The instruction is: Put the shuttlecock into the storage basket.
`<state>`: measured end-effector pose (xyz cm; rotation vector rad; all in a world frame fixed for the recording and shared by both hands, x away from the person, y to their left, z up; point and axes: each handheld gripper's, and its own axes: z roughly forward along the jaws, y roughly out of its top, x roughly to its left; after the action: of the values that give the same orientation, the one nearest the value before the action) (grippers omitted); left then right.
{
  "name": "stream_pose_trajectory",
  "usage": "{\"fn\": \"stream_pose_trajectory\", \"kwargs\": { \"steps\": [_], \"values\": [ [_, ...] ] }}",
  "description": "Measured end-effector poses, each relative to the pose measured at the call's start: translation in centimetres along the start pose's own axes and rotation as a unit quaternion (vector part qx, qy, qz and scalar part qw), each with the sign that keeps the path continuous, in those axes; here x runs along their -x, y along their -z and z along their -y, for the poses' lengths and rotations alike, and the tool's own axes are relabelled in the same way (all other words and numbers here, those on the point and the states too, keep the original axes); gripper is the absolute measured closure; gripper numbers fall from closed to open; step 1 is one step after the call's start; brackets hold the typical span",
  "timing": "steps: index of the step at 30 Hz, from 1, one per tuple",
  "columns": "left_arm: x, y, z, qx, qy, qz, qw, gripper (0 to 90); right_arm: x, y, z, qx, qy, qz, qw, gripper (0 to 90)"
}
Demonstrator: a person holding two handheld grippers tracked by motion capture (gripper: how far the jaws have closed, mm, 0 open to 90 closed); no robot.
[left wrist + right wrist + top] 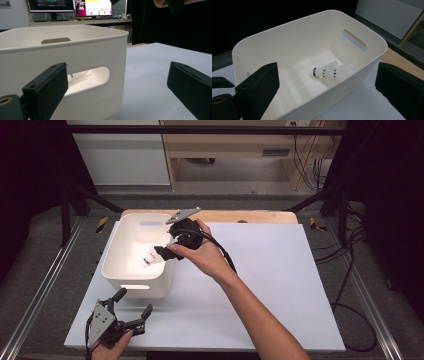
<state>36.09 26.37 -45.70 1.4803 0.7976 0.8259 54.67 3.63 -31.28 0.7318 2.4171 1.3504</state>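
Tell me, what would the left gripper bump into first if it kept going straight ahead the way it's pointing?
Most likely the white bin. The left gripper has its jaws open and aims at the bin's near wall, around its handle slot. Its right jaw looks aimed past the corner over bare table, though depth is hard to judge.

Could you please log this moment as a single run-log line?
right claw: open, above bin | shuttlecock: lying in white bin, released | left claw: open, idle beside bin

R gripper [162,251] raised, jaws wide apart; L gripper [131,306] low, jaws apart too.
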Motion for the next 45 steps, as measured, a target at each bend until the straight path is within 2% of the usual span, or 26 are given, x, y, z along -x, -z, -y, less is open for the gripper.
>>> {"fn": "stream_pose_trajectory", "kwargs": {
  "steps": [10, 21, 25, 45],
  "values": [
    [0.0, -0.1, 0.0, -0.001, -0.001, 0.002, 1.0, 3.5, 0.1, 0.5, 0.3, 0.018, -0.011, 0.006, 0.9998, 5.3],
    [0.0, -0.1, -0.1, 0.0, -0.001, 0.004, 1.0, 3.5, 0.3, 1.1, 0.5, 0.024, -0.012, 0.01, 0.9996, 5.3],
    [0.1, -0.1, -0.1, 0.0, -0.002, 0.004, 1.0, 3.5, 0.6, 1.4, 0.7, 0.03, -0.018, 0.013, 0.9993, 5.3],
    [-0.3, 0.1, 0.0, 0.001, 0.001, -0.002, 1.0, 3.4, 1.9, 2.9, 1.3, 0.035, -0.016, 0.032, 0.9988, 5.4]
  ]
}}
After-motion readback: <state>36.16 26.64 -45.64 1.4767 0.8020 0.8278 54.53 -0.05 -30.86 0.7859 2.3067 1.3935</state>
